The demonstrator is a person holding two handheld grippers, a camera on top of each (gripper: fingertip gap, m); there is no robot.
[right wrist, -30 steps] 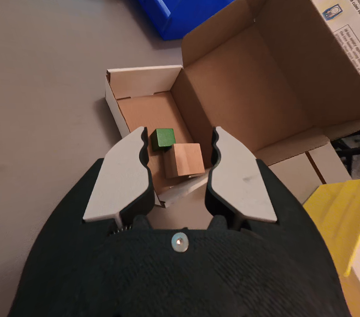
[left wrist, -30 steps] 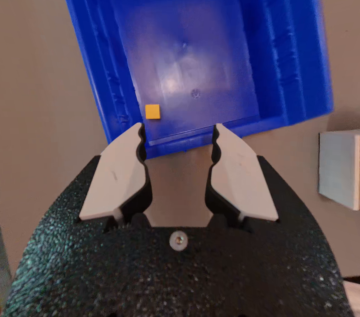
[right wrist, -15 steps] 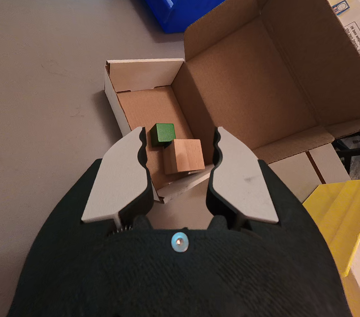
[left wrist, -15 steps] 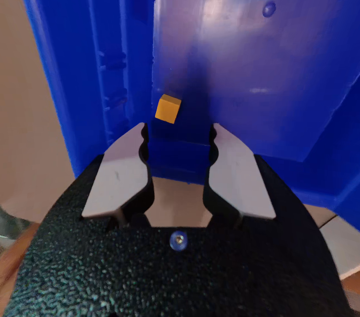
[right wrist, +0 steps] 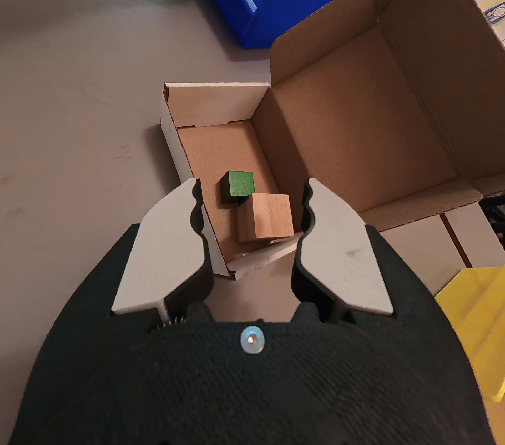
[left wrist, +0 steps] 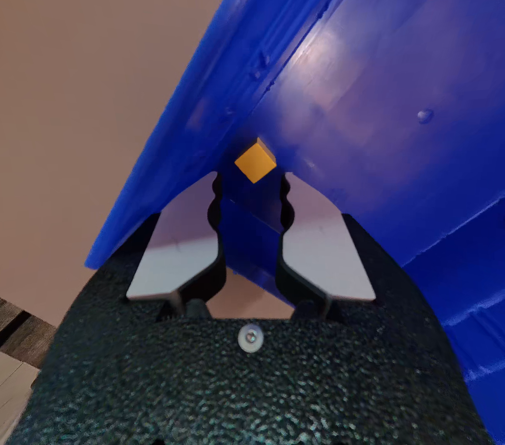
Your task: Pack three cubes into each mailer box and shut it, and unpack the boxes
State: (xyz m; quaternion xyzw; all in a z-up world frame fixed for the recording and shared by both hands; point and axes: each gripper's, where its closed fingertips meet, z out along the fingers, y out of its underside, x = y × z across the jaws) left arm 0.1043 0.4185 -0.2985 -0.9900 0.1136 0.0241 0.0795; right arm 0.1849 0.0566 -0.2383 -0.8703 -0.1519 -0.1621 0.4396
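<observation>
Bench [right wrist: 68, 76]: your grey work surface. Blue bin [left wrist: 382, 76]: holds one orange cube [left wrist: 255, 162] in its corner, just ahead of your left claw [left wrist: 249, 180], jaws apart, empty. Mailer box [right wrist: 218, 109]: open, lid back, beneath your right claw [right wrist: 252, 185], also spread, empty. Inside: wooden cube [right wrist: 265, 216], green cube [right wrist: 239, 184], touching.

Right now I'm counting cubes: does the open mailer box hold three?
No, the mailer box holds only two: a green cube and a wooden cube.
</observation>
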